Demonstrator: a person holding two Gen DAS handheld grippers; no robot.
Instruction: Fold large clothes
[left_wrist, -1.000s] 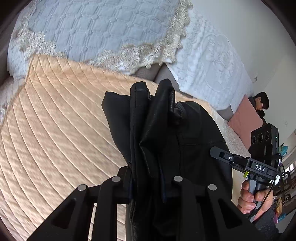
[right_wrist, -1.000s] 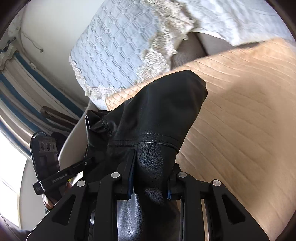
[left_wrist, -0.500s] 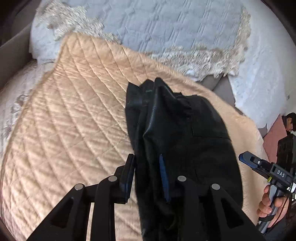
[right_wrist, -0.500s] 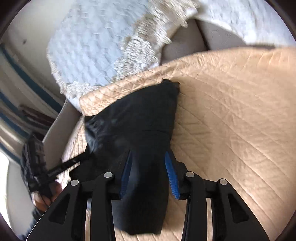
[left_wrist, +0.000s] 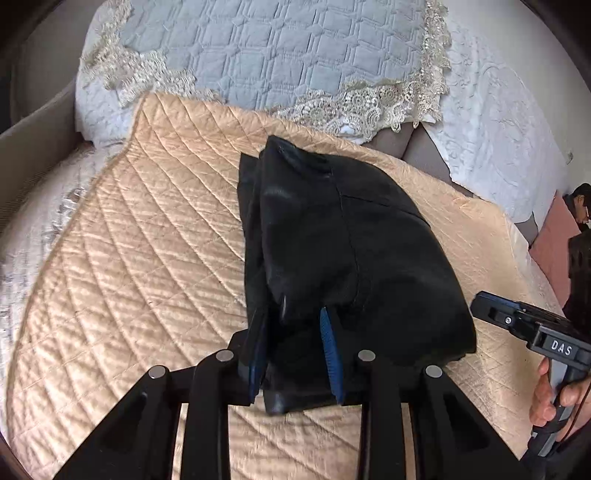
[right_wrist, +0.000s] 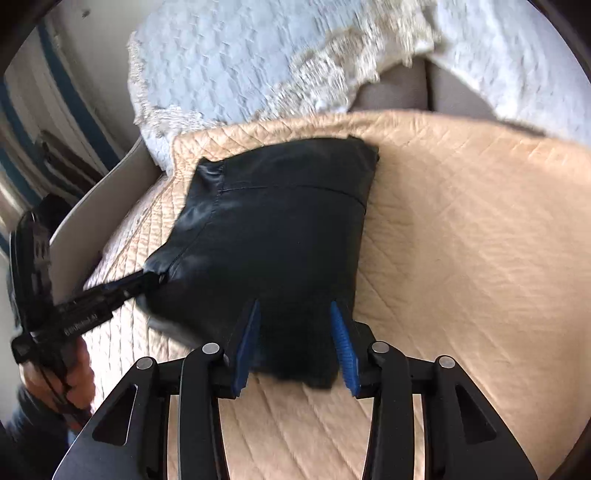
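A folded black leather garment lies on the peach quilted cover spread over the sofa seat, near the cover's back edge and toward its left side as the right wrist view shows it.

The left hand-held gripper straddles the garment's near left corner. Its jaws have just been opening; the blue pads stand a little apart, with the leather between them and a visible gap on the right pad's side, so they no longer clamp it.

The right hand-held gripper sits over the garment's near edge. Its jaws have also just been opening, the blue pads wider than the cloth between them, and the fabric lies slack.

Behind the cover's back edge a pale blue quilted throw with lace trim hangs down the backrest, its fringe just beyond the garment's far end. A pink cushion sits at the far right end of the sofa. A person's head shows beyond the cushion.
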